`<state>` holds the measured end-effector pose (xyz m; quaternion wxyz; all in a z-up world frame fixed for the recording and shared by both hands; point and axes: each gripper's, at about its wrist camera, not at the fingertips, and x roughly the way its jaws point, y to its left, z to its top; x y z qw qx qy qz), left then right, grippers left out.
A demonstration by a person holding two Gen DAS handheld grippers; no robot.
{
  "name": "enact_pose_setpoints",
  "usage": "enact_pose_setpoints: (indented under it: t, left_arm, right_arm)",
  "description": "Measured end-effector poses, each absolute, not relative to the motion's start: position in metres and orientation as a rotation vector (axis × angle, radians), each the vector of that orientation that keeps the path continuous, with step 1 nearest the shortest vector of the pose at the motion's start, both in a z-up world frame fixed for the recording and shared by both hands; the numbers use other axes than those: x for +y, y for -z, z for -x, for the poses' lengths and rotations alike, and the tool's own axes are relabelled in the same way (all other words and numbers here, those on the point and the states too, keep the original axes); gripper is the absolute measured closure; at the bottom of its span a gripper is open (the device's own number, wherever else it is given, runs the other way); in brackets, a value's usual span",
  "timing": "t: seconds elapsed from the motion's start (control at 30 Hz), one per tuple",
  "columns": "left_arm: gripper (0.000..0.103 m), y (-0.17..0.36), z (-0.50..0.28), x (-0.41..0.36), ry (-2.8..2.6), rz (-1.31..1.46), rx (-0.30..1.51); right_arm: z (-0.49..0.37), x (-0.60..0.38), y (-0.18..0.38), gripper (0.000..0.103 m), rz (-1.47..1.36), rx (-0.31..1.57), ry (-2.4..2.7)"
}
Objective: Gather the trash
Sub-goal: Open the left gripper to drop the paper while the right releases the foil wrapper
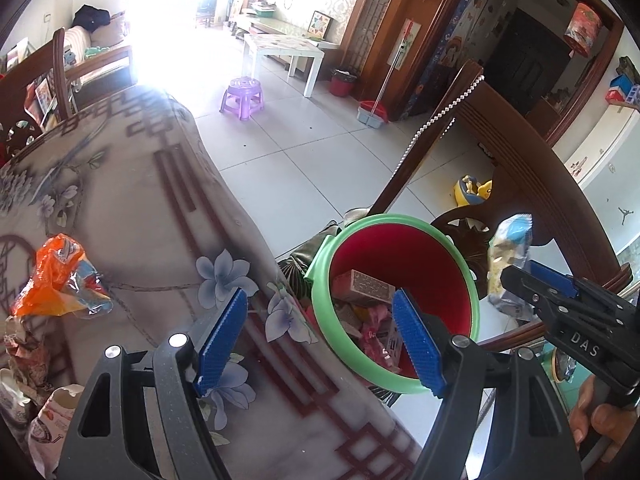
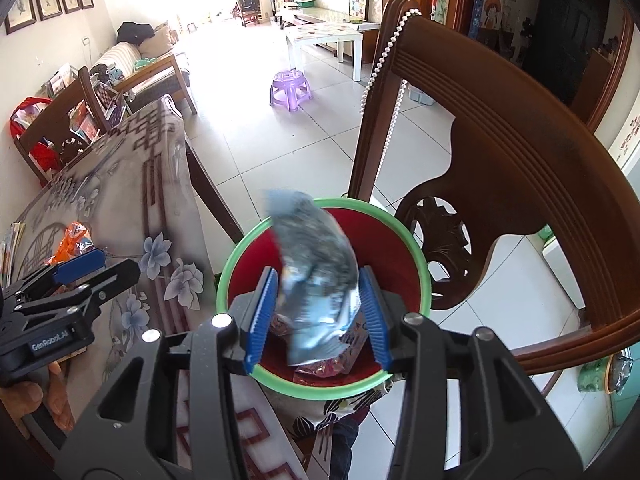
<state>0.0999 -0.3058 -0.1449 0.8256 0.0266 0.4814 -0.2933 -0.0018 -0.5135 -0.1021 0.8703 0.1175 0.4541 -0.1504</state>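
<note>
Black angular left tongs (image 1: pixel 320 344), blue ribbed pads (image 1: pixel 222 336), silver screws, right tongs (image 2: pixel 320 316) alike

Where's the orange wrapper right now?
The orange wrapper lies on the table, at the left in the left wrist view, well left of the open left gripper and the bin, beside other wrappers at the table's near-left edge.

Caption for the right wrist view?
Right gripper open, blurred snack bag between its fingers above the green-rimmed red bin.
</note>
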Motion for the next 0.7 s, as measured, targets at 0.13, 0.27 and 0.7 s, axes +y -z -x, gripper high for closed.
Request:
enact_pose_setpoints:
  t: [0.13, 0.27, 0.7]
  left_arm:
    - [0.031, 0.142, -0.099, -0.296, 0.602, -0.067, 1.012]
    - [0.031, 0.139, -0.096, -0.284, 0.584, -0.055, 1.011]
    - [0.031, 0.114, -0.069, -0.216, 0.519, -0.009, 0.952]
  right_arm:
    - [-0.001, -0.512, 0.101, 0.04, -0.246, 0.938, 0.323]
    - [0.001, -0.51, 0.096, 0.029, -0.251, 0.921, 0.331]
    - [0.023, -0.465, 0.054, 0.005, -0.174, 0.832, 0.276]
